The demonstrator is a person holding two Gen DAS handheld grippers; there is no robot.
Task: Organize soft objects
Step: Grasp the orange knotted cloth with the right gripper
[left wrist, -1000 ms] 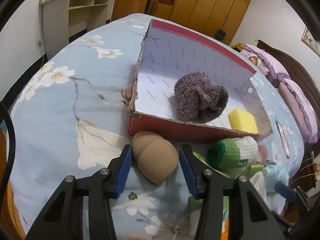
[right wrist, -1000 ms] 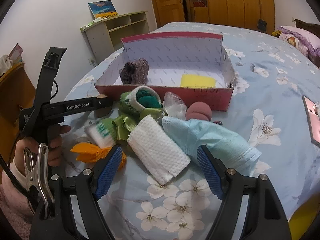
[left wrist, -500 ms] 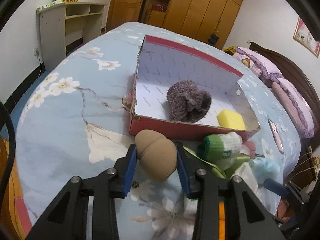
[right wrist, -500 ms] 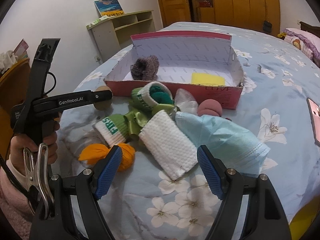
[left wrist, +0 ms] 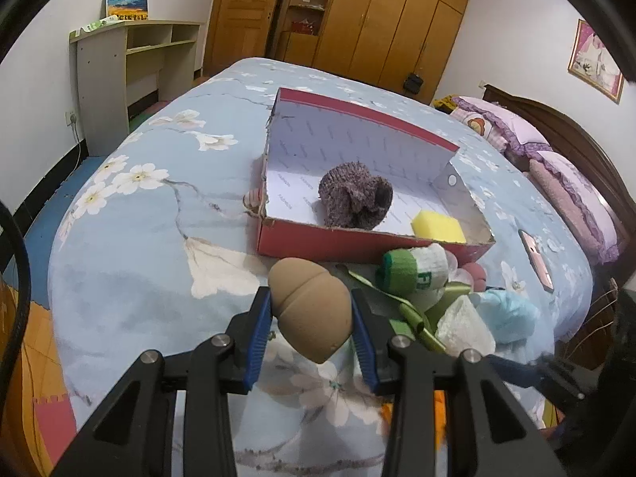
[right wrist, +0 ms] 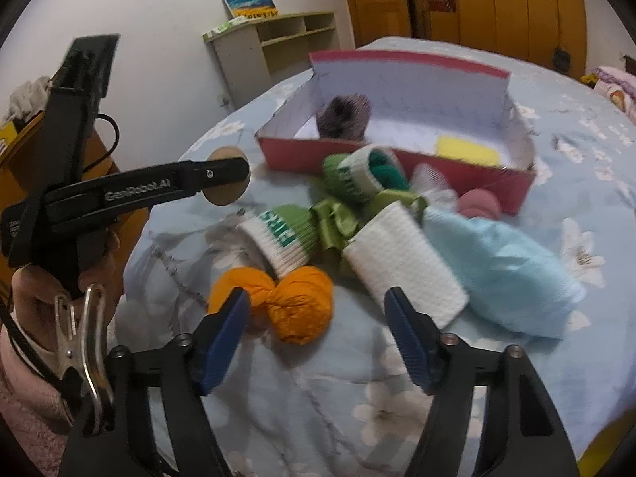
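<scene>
Purple knit ball (left wrist: pixel 355 199), yellow sponge (left wrist: pixel 438 228) already in box (left wrist: pixel 318 244). Left tool (left wrist: pixel 311 315) grips tan sponge (left wrist: pixel 312 310); right tool (right wrist: pixel 318 320) open, closing around orange bundle (right wrist: pixel 278 298), apparently not yet touching. Pile remains on bed (left wrist: pixel 131 238).

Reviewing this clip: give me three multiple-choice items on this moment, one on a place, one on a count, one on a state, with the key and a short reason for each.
1. Where does the yellow sponge lie?
A. inside the red box
B. on the bedspread beside the box
C. on the shelf

2. How many things lie inside the box?
A. one
B. two
C. four

3. What is the left tool doing?
A. hanging open over the bedspread
B. shut on the tan sponge
C. shut on the orange cloth bundle

Key: 1 A, the sponge sits on the box's white floor by its near wall. 2 B, only the purple knitted item and the sponge. 3 B, both blue pads press the tan sponge's sides.
</scene>
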